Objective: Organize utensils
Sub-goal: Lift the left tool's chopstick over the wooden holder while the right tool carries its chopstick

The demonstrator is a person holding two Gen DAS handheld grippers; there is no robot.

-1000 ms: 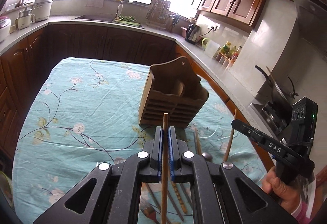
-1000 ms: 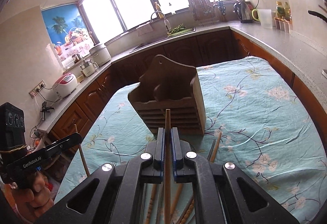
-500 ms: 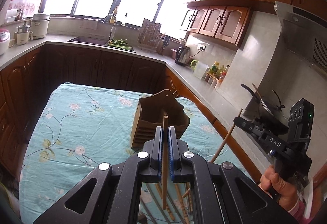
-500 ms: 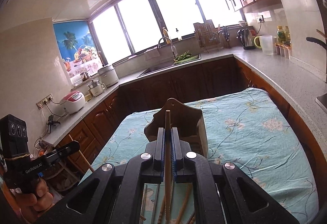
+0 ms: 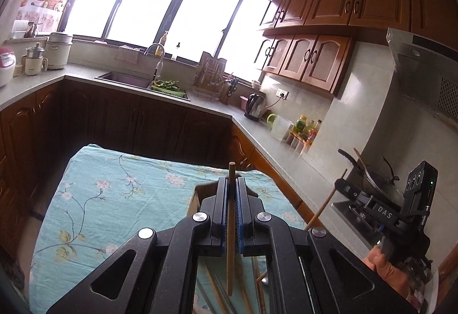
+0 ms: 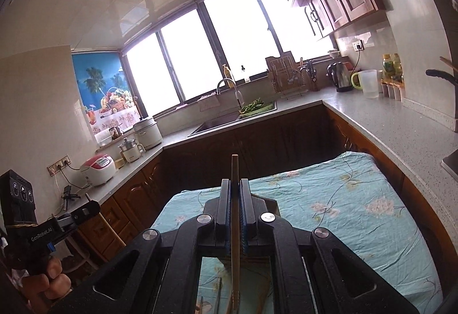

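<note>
My left gripper (image 5: 231,181) is shut on a wooden chopstick (image 5: 230,199) that stands upright between the blue pads, its tip above the jaws. My right gripper (image 6: 234,182) is shut on another wooden chopstick (image 6: 234,199), also upright. Both are lifted high over the table. The wooden utensil holder (image 5: 197,196) is almost wholly hidden behind each gripper; a corner shows in the right wrist view (image 6: 272,203). Several more chopsticks (image 5: 217,294) lie on the cloth below, seen through the gripper frame. The right gripper with its chopstick shows at the right of the left wrist view (image 5: 343,183).
The table carries a teal floral cloth (image 5: 114,199). Dark wooden cabinets and a grey counter (image 6: 386,130) run around it, with a sink (image 5: 126,77), kettle (image 5: 254,106) and a wok on the stove (image 5: 375,173).
Both grippers have risen and tilted up with their chopsticks. The holder, in full view a second ago, has dropped behind the jaws, and the windows and cabinets now fill the views.
</note>
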